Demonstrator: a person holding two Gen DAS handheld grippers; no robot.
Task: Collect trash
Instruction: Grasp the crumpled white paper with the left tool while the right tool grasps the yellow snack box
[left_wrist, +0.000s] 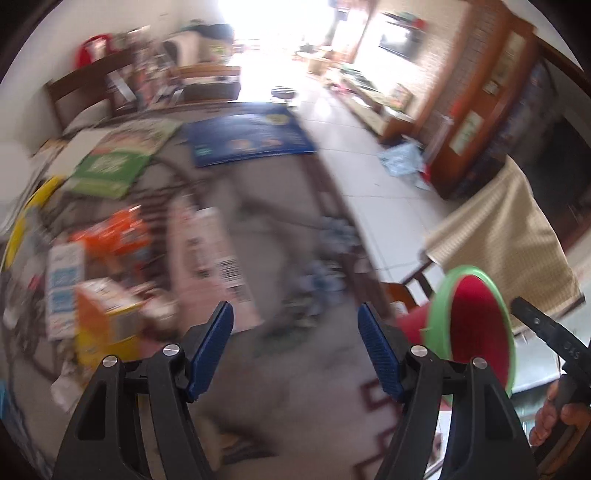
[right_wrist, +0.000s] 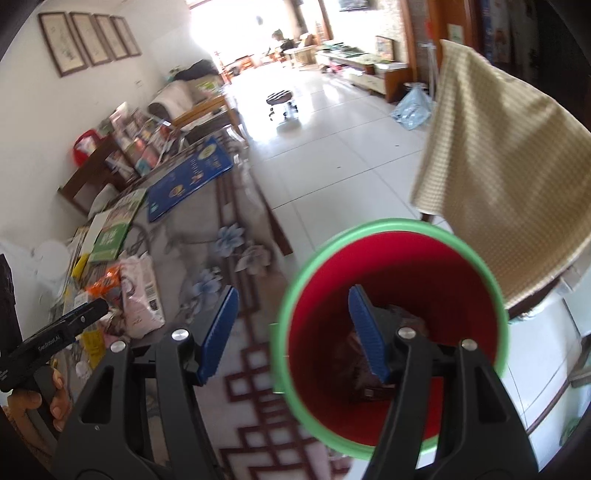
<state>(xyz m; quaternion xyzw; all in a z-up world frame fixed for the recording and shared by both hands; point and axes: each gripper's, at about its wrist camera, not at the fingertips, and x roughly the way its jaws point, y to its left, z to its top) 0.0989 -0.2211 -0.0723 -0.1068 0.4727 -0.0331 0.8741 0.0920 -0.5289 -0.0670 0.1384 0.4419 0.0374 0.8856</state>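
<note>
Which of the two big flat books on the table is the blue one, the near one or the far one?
The far one. The blue book lies farther along the table; the nearer book has a green cover.

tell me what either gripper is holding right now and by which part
Nothing is held. The left gripper and the right gripper both have their jaws apart and empty. The red bin with the green rim sits beyond the right one, ungripped.
</note>
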